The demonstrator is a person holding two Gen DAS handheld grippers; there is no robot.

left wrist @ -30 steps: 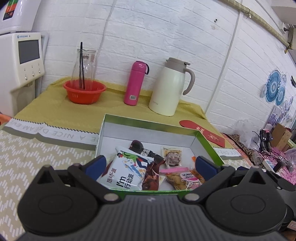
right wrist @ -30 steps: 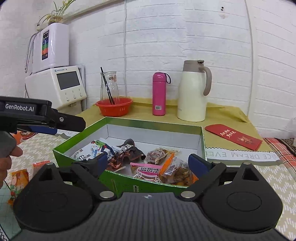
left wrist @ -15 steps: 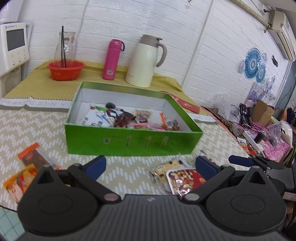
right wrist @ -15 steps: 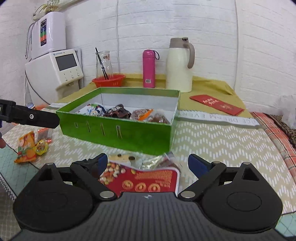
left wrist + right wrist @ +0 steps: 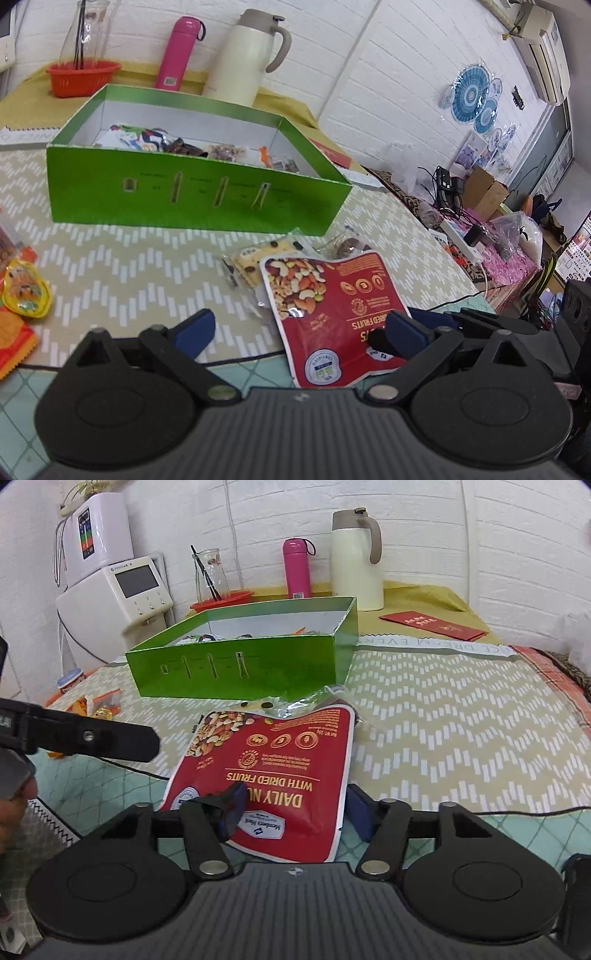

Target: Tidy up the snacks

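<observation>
- Pouch first: the red nut pouch [image 5: 280,771] lay flat at the table's near edge, just in front of the green box [image 5: 251,664], its top resting on smaller clear packets [image 5: 251,267].
- My right claw [image 5: 293,806] was closing with the pouch's lower end between its blue pads; I could not tell whether they pressed it yet.
- My left claw [image 5: 299,326] was closing too, wide apart; its right pad lay over the pouch's right edge, its left pad over bare cloth.
- The green box stood apart from the pouch, its front wall slotted, several snacks [image 5: 155,138] already inside.
- Loose orange and yellow snack packets [image 5: 22,291] sat well to the left, near the table's left edge.
- Open zigzag tablecloth [image 5: 461,716] spread to the right of pouch and box.
- Behind the box stood a pink bottle [image 5: 296,568], a cream jug [image 5: 356,559] and a red basket [image 5: 83,77] against the wall.
</observation>
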